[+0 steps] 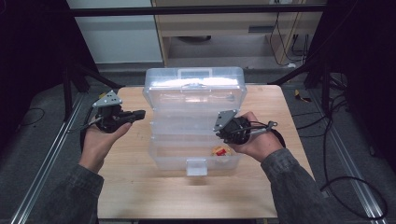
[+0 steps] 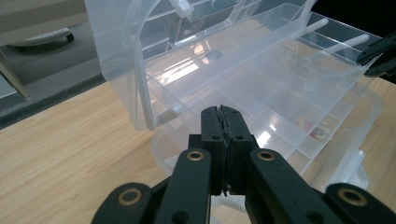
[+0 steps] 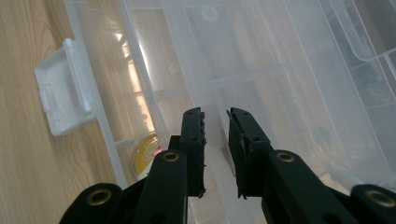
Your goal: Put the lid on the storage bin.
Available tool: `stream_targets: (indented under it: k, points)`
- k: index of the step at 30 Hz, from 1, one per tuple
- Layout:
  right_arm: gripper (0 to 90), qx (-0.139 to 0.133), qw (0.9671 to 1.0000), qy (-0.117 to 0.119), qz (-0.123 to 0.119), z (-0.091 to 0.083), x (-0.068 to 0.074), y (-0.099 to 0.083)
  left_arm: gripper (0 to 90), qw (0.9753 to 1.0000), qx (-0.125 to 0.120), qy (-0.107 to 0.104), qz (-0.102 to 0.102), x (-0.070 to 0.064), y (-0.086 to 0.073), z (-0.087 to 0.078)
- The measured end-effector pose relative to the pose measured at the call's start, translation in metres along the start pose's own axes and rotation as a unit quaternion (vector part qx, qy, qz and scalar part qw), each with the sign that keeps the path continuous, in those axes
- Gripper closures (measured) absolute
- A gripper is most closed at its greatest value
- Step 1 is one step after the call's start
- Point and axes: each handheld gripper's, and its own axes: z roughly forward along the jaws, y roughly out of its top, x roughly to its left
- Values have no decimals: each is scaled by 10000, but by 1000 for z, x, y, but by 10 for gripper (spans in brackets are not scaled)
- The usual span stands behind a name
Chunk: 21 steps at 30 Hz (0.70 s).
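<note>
1. Plastic organiser box (image 1: 195, 121), clear and thin-walled, stands open on the wooden surface (image 1: 140, 186) between the two grippers; its lid (image 1: 194, 86) is tilted up beyond them and its stepped trays spread out toward the person.
2. Left gripper (image 2: 223, 116) hovers just beside the box's side wall, its fingers pressed together with nothing between them; right gripper (image 3: 215, 122) hangs over a tray divider (image 3: 205, 60), its fingers a narrow gap apart and empty.
3. Box should handle as light, stiff yet slightly flexible; smooth glossy walls look slippery, so thin rims and divider ridges seem the surest places to pinch.
4. White latch tab (image 3: 63, 88) sticks out at the front edge, beside the right fingers; it looks like a small rigid hold.
5. Small yellow and red item (image 3: 145, 158) lies in the bottom compartment, just under the right fingers; its make is unclear.
</note>
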Motion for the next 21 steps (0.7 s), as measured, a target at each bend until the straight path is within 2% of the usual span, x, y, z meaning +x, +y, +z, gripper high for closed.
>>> stream_targets:
  k: [21]
  points:
    - [763, 36, 10000, 13, -26, -1, 0, -1, 895, 9996, -81, -50, -261, 7, 3, 5]
